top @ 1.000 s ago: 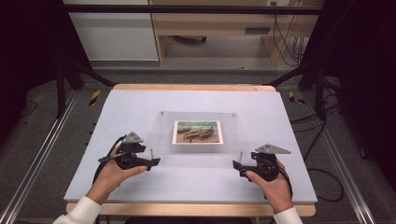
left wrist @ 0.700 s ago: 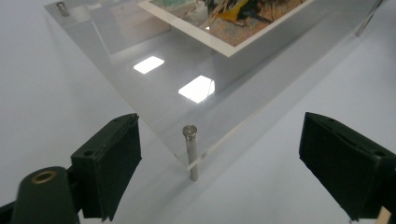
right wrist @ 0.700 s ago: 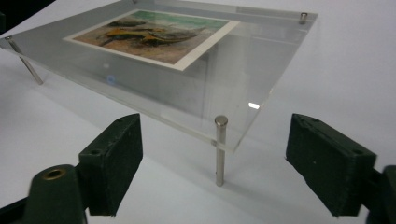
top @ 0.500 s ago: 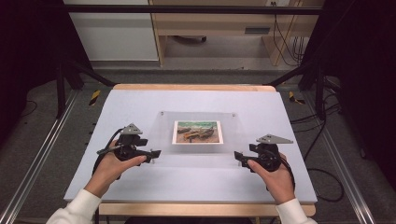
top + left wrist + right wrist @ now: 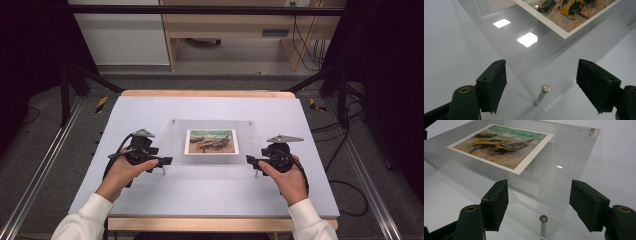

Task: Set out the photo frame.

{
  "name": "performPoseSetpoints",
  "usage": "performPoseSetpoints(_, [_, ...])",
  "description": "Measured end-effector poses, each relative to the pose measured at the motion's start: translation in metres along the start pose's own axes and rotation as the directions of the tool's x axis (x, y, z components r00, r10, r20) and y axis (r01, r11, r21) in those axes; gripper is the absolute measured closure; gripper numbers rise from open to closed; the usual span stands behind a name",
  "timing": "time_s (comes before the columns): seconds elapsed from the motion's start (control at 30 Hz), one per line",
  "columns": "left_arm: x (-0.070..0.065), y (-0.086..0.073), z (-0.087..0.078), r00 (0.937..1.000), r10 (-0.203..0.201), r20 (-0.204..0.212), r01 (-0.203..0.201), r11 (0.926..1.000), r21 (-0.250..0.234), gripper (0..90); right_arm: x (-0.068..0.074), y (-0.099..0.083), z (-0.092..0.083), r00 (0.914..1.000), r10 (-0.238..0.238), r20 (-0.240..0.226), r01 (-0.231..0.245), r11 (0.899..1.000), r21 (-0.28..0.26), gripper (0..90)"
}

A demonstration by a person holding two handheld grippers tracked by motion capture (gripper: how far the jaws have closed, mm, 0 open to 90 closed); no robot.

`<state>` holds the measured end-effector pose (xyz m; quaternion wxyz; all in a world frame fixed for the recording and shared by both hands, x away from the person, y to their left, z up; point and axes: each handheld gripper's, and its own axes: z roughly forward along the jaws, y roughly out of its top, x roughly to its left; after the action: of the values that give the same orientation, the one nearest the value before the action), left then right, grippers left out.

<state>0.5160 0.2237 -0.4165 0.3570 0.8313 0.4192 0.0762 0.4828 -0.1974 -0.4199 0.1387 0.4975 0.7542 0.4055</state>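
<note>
1. Acrylic frame [image 5: 212, 145] sat flat in the middle of the white table [image 5: 150, 107], a clear panel raised on small metal standoff pins, with a painted print of beached boats [image 5: 211, 141] sandwiched in its centre.
2. Left gripper [image 5: 167, 161] was parked right at the frame's near-left corner, held in the person's left hand [image 5: 122, 172]. Its jaws had just been closing a bit but were still spread apart, not pinching anything.
3. In the left gripper view you could see that corner poking in between the two black pads [image 5: 495, 85], with the near-left standoff pin [image 5: 543, 93] sitting in the gap. Neither pad touched the acrylic or the pin, far as I could tell.
4. Print's white border ran across the top of that view, well clear of the jaws.
5. Right gripper [image 5: 249, 160] mirrored it at the near-right corner, in the right hand [image 5: 287, 177]. Same deal: jaws had just been closing, still apart, nothing clamped.
6. Right gripper view showed the near-right standoff pin [image 5: 543, 222] centred between its pads [image 5: 496, 203], corner of the panel just inside the gap, pads off it on both sides.
7. Far corner pin [image 5: 592, 131] showed up at the top right of that view.
</note>
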Motion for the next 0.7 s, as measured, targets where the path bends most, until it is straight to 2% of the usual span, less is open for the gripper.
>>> performPoseSetpoints(0.53, [0.0021,-0.0011,0.0041,0.9994,-0.033,0.012,0.033,0.9993,-0.018,25.7,-0.0020,-0.0043,0.0033,0.9998,0.017,-0.005,-0.017,1.000,0.003,32.1])
performPoseSetpoints(0.7, [0.0051,-0.0043,0.0056,0.9959,-0.081,0.041,0.082,0.9964,-0.024,24.8,-0.0019,-0.0054,0.0044,0.9998,0.019,-0.003,-0.019,1.000,-0.001,31.4])
